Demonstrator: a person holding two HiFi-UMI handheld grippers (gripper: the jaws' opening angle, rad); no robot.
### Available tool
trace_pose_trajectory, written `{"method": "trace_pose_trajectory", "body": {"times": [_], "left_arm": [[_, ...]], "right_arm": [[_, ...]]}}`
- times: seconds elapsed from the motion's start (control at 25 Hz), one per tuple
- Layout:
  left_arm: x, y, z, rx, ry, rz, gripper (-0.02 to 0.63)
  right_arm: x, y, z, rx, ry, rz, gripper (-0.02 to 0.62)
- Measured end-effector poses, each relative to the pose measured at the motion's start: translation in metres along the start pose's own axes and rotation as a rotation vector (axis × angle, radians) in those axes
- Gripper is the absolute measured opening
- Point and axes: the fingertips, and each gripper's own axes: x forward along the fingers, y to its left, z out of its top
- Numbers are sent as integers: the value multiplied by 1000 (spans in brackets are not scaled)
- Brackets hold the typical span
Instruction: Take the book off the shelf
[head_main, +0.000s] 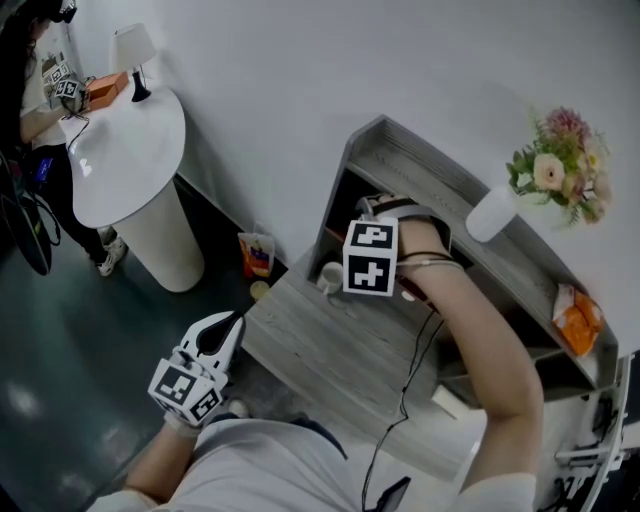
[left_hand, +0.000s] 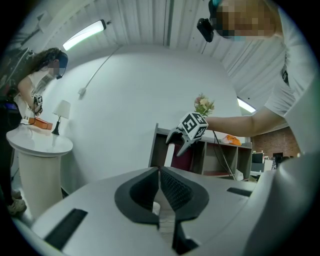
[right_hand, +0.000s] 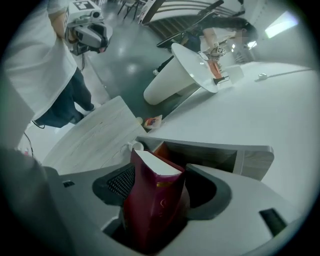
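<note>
A dark red book (right_hand: 155, 205) with white page edges stands upright between the jaws of my right gripper (right_hand: 162, 172), in front of the grey shelf (right_hand: 250, 160). The jaws stand wide, with a dark gap between the book and the right pad, so the gripper is open. In the head view my right gripper (head_main: 385, 212) reaches into the shelf's (head_main: 420, 150) left compartment, which hides the book. My left gripper (head_main: 228, 325) hangs low beside the desk, shut with nothing in it. The left gripper view shows the right gripper (left_hand: 182, 142) at the book (left_hand: 192, 159).
A white mug (head_main: 330, 275) sits on the grey desk (head_main: 320, 345) below the shelf. A white vase of flowers (head_main: 545, 170) and an orange packet (head_main: 578, 318) are on the shelf. A round white table (head_main: 130, 150) with a lamp stands at the far left, a person beside it.
</note>
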Motion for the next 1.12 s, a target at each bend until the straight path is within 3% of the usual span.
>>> {"method": "trace_pose_trajectory", "body": {"times": [0.12,0.32,0.52,1.12], "left_arm": [[-1,0,-1,-4,0,3,18],[-2,-2,-2,-8,-3,-2,18],[-4,-2,-2,-12,-3,-2,18],[-10,5,-7,-40,0,7,18]], "right_arm": [[1,-2,2,-19,19,18,305],[2,-16,1,-55,57,-43,305],[9,-11,-7,-112,143,-18,305],[-11,9,7,-114,131,38,249]]}}
